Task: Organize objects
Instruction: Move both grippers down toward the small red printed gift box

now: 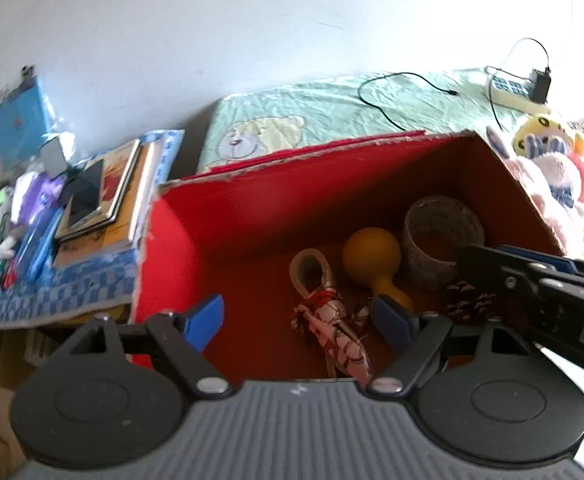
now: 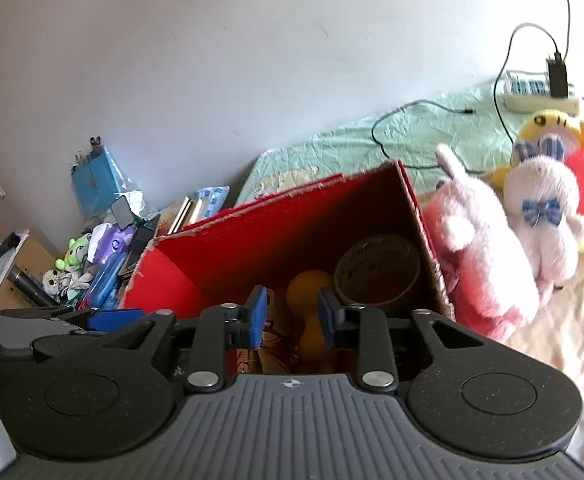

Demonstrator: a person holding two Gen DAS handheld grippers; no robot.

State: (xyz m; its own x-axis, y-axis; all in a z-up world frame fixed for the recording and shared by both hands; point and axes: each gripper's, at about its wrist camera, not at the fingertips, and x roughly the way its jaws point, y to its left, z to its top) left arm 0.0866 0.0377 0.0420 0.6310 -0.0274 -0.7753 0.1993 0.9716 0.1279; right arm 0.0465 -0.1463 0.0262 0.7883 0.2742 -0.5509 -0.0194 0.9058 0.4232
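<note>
Both grippers hung over the red box (image 1: 252, 216), left gripper (image 1: 299, 320) spread wide and empty, right gripper (image 2: 292, 316) parted too, holding nothing. Left cam caught the pinecone (image 1: 469, 304) and patterned cloth (image 1: 335, 328) beside the yellow maraca (image 1: 371, 256) and tape roll (image 1: 439, 232); right cam showed the pink plush (image 2: 487, 240) against the box.

White letters "DA" stood on the black body of the right gripper (image 1: 547, 300) where it crossed the left wrist view, a lone "S" showed on the left gripper (image 2: 104, 318), and the print on the tape roll (image 2: 377, 270) was perhaps lettering, too blurred to read.
</note>
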